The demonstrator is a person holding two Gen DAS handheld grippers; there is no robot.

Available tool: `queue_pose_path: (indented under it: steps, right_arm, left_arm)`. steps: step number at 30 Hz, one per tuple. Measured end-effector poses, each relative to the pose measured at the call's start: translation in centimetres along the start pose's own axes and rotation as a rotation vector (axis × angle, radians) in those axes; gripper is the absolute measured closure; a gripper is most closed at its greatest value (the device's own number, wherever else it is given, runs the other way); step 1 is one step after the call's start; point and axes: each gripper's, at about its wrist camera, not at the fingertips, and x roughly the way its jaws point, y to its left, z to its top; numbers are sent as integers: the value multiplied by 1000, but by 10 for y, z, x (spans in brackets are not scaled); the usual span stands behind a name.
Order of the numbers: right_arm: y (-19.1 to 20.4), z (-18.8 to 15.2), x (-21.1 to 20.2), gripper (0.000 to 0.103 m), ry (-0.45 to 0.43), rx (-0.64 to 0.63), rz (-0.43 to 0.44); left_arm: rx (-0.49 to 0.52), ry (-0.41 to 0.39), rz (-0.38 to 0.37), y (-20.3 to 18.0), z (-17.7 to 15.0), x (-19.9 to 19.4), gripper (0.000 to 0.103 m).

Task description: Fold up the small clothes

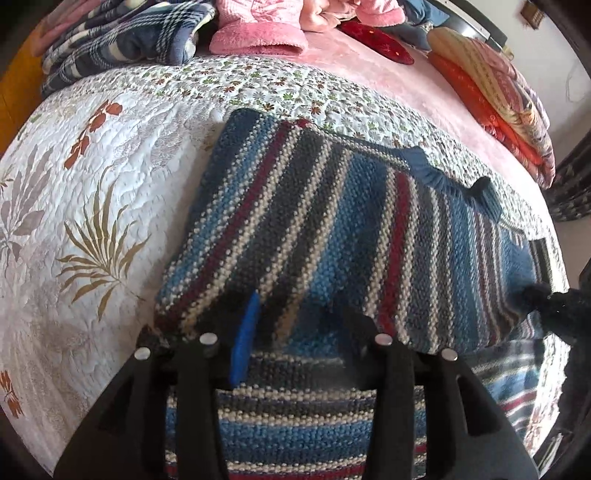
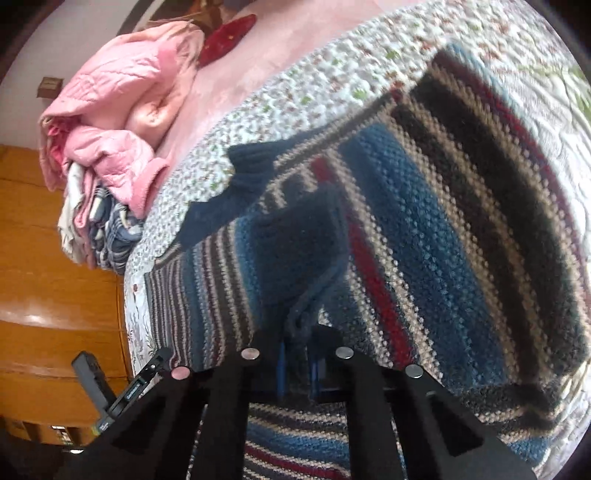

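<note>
A knitted sweater (image 1: 332,221) striped in blue, grey, white and dark red lies on the quilted bedspread (image 1: 92,177), with one layer doubled over another. My left gripper (image 1: 299,332) stands open at the near edge of the upper layer, its blue pad (image 1: 243,339) against the knit. In the right wrist view the same sweater (image 2: 424,221) fills the frame. My right gripper (image 2: 298,369) is shut on a dark blue edge strip (image 2: 301,317) of the sweater, which is pinched between the narrow blue pads. The dark blue ribbed collar (image 2: 251,162) lies further out.
At the far end of the bed lie a plaid blanket (image 1: 122,40), pink padded clothes (image 1: 258,33), a red cushion (image 1: 376,40) and folded orange bedding (image 1: 491,96). An orange wooden floor (image 2: 55,295) shows past the bed's edge. A black clip-like device (image 2: 122,395) juts out beside my right gripper.
</note>
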Motion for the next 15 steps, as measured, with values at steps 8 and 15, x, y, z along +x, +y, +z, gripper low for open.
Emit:
queue_pose_path:
  steps: [8, 15]
  right_arm:
    - [-6, -14, 15, 94, 29, -60, -137]
    - [-10, -26, -9, 71, -14, -98, -99]
  left_arm:
    - [11, -2, 7, 0, -4, 11, 59]
    - [19, -24, 30, -4, -8, 3, 57]
